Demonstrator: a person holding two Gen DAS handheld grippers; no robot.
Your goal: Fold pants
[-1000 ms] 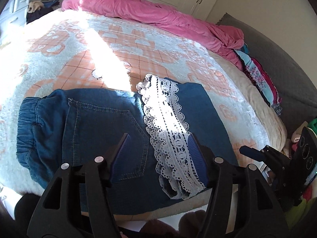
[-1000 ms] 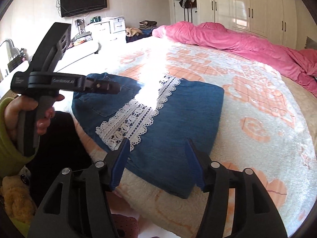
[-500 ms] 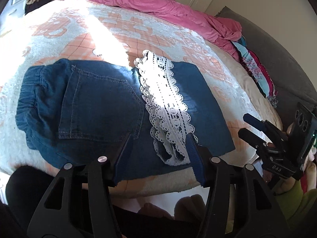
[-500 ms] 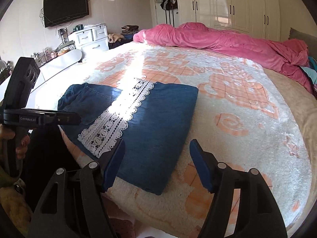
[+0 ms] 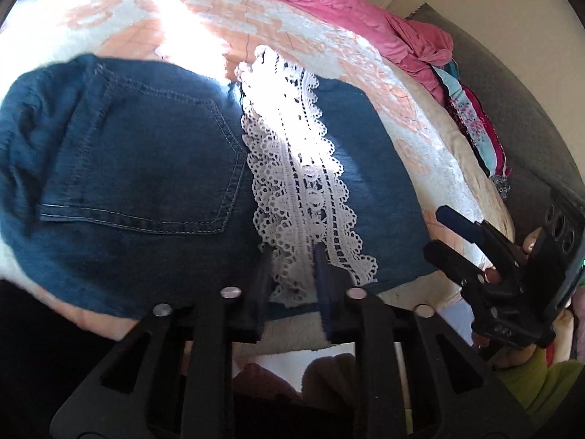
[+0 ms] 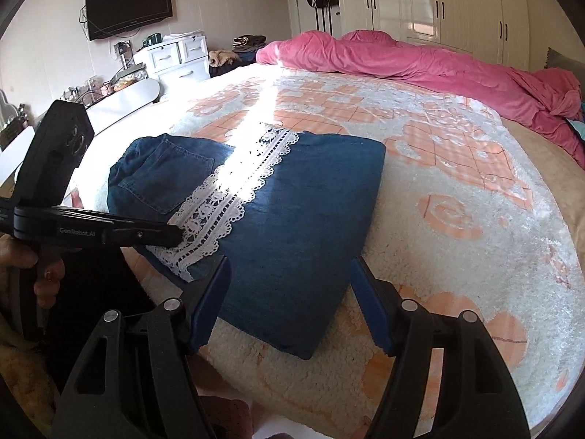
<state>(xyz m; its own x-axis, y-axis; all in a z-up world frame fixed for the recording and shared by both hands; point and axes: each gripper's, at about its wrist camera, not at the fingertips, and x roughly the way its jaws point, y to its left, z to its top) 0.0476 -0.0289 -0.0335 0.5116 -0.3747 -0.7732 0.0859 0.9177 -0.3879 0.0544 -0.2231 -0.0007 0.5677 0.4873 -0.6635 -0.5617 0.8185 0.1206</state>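
Observation:
Folded blue denim pants (image 5: 146,168) (image 6: 292,219) lie near the bed's front edge, with a white lace hem (image 5: 303,183) (image 6: 226,205) running across them. My left gripper (image 5: 292,270) (image 6: 175,234) is down at the near end of that hem. Its jaws are closing, with the lace bunched between the pads. My right gripper (image 6: 290,292) (image 5: 438,230) is open, its blue pads straddling the near right corner of the denim without pressing on it. A hand (image 6: 47,274) holds the left gripper's handle.
A white and orange fleece blanket (image 6: 457,183) covers the bed. A pink duvet (image 6: 420,62) is heaped along its far side. Colourful clothes (image 5: 475,128) lie by a grey padded panel (image 5: 512,109). A white dresser (image 6: 175,55) and a wall TV (image 6: 128,3) stand at the left.
My left gripper sank toward the near edge of the pants and its jaws narrowed around the lace hem. The right gripper's jaws widened a little and stayed over the pants' corner.

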